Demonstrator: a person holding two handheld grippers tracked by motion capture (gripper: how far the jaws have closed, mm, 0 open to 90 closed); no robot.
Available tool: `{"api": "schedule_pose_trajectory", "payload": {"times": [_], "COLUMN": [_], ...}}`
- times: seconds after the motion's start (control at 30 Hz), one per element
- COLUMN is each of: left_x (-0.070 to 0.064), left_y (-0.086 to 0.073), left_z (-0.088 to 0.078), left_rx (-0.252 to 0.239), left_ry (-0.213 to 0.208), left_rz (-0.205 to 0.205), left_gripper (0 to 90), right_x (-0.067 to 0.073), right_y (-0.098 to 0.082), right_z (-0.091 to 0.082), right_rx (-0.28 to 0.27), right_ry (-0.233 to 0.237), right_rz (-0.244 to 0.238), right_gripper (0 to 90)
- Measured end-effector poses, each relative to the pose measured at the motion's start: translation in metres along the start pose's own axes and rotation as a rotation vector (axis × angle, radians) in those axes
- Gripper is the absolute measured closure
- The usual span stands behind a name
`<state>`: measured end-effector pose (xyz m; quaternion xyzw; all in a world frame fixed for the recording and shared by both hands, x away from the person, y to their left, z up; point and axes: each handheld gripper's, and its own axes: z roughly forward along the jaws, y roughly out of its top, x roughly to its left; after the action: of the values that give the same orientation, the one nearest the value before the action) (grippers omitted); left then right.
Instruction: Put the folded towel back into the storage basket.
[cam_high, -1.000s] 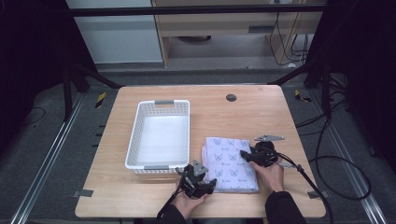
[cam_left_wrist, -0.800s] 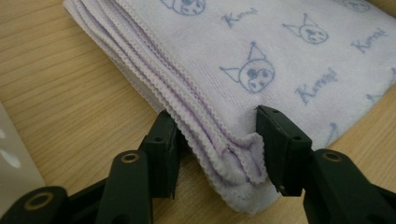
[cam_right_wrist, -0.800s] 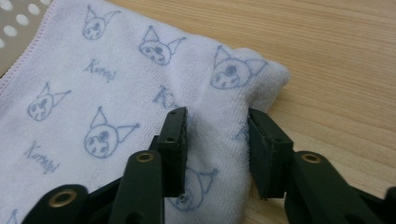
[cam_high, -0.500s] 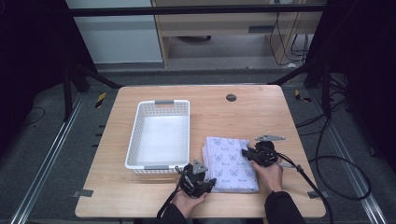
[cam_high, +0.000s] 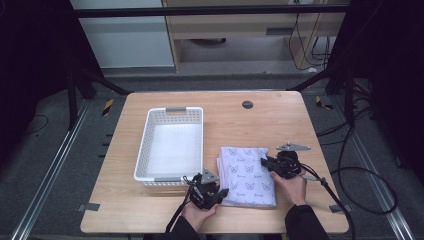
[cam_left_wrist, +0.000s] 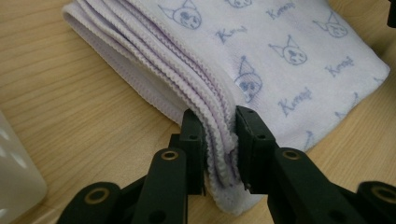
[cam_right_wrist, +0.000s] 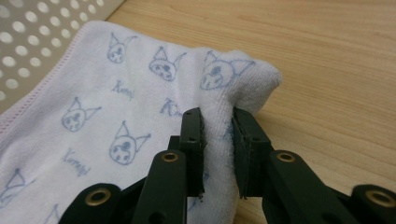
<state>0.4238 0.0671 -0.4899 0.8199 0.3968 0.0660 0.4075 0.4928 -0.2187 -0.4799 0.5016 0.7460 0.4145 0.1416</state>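
The left gripper has just closed and pinches the towel's near corner. The right gripper has closed too and pinches the far edge. Two grips keep the towel folded for lifting. The basket waits beside the left gripper.

In the left gripper view, the white basket is cut off at eight o'clock, and the folded towel runs off at twelve.
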Motion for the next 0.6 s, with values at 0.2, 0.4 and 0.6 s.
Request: {"api": "schedule_pose_trajectory", "payload": {"times": [0.2, 0.4, 0.6], "left_x": [-0.002, -0.005, -0.008], "left_y": [0.004, 0.01, 0.015], "left_z": [-0.012, -0.022, -0.03], "left_rx": [-0.009, -0.03, -0.047], "left_ry": [0.009, 0.012, 0.019], "left_rz": [0.033, 0.06, 0.082], "left_gripper": [73.1, 73.1, 73.1], "right_x": [0.01, 0.013, 0.017], "right_y": [0.004, 0.008, 0.012], "right_z": [-0.013, -0.024, -0.032], "right_rx": [-0.032, -0.074, -0.095], "right_ry": [0.015, 0.027, 0.019], "right_rz": [-0.037, -0.043, -0.066], "right_gripper": [75.7, 75.7, 75.6]}}
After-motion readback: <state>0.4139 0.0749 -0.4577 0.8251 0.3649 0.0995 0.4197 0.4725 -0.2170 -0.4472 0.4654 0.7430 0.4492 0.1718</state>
